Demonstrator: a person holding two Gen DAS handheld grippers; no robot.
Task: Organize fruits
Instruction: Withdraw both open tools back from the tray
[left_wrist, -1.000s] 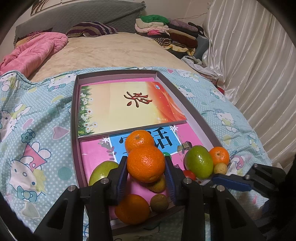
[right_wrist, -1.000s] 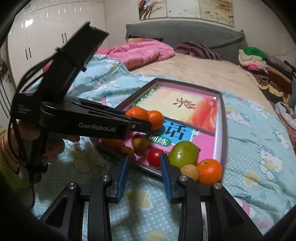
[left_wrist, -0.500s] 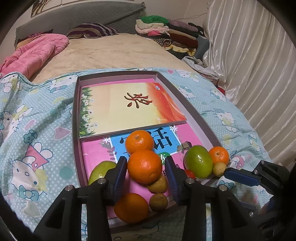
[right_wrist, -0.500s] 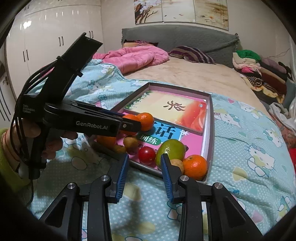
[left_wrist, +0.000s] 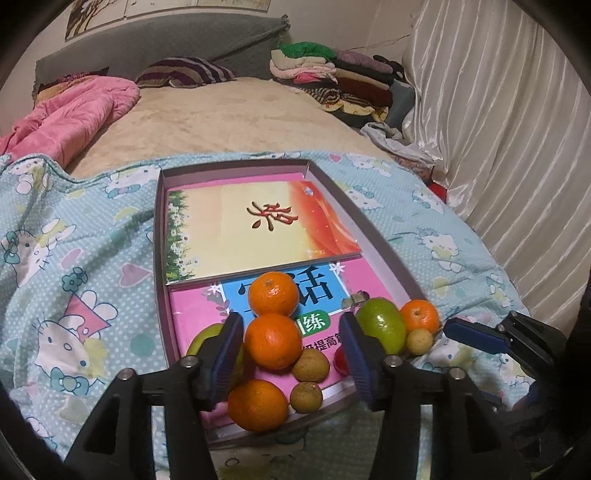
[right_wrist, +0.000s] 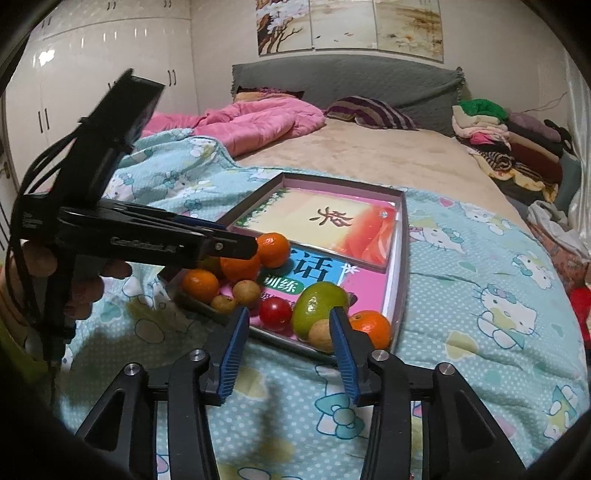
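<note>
**Both tools letting go over the fruit box**

Left tool is hanging over the near end of the shallow box on the bed, its blue pads standing apart on either side of an orange. Those jaws have just been opening, and the pads are no longer pressing the fruit; the orange is sitting on the pink book inside the box, touching a second orange behind it. A third orange and two small brown fruits are lying closer to the front rim, with a green fruit half hidden behind the left pad.

Right tool is hovering just short of the box's other corner, its jaws also just having been opening, with nothing held. Seen between its pads are a red tomato, a green fruit and a small brown fruit, with an orange beside them.

To my eye the oranges are being gathered on one side, and this one looks freshly set down. Next, I would guess, either tool is going to need a clean approach to a stray piece, perhaps the orange by the right corner, closing on it alone without nudging its round neighbours, which look ready to roll on the glossy cover.
</note>
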